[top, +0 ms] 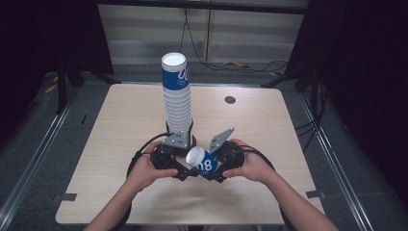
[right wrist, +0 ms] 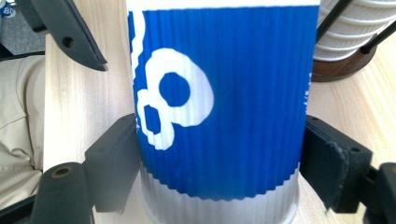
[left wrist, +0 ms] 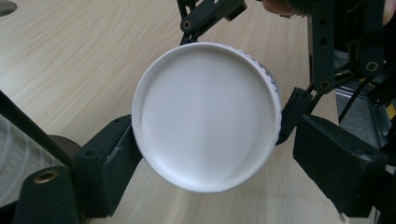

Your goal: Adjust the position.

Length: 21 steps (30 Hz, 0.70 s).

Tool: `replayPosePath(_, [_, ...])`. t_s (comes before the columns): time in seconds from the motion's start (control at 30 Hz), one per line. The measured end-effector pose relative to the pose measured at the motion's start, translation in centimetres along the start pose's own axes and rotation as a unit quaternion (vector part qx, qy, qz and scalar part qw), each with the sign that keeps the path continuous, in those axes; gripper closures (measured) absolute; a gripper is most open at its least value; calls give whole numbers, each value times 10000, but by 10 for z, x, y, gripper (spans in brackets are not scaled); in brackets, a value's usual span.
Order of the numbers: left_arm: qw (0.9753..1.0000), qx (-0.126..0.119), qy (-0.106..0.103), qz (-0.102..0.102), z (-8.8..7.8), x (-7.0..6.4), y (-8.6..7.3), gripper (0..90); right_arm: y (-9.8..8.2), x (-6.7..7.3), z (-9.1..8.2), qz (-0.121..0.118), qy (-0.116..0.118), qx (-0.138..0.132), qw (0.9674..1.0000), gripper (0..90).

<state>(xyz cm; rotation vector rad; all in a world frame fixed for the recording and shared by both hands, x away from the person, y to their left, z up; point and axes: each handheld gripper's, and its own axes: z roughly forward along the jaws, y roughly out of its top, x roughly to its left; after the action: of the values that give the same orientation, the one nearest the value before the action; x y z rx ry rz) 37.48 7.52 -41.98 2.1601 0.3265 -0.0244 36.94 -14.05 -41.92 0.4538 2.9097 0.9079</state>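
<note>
A blue ribbed paper cup (top: pixel 202 161) with a white figure eight lies on its side between my two grippers, just above the table's front middle. My right gripper (right wrist: pixel 219 158) is shut on its blue sleeve, and both pads press the cup (right wrist: pixel 224 102). In the left gripper view the cup's white bottom (left wrist: pixel 205 114) faces the camera. My left gripper (left wrist: pixel 219 158) stands open around that bottom: its left pad (left wrist: pixel 119 154) is at the rim and its right pad (left wrist: pixel 331 158) stays clear of it. In the high view the left gripper (top: pixel 185 171) meets the right gripper (top: pixel 211 169) at the cup.
A tall stack of the same cups (top: pixel 176 101) stands just behind the grippers on a dark round base (right wrist: pixel 341 70). The wooden table (top: pixel 120 125) has a small dark round hole (top: pixel 230 99) at the back right. Cables trail from both grippers.
</note>
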Motion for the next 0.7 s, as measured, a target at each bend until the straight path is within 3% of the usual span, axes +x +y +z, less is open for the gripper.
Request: replayPosePath(0.7, [9999,-20,-102,-11,5,-1,0,162,6,3,4,-127,41,2,9999,200])
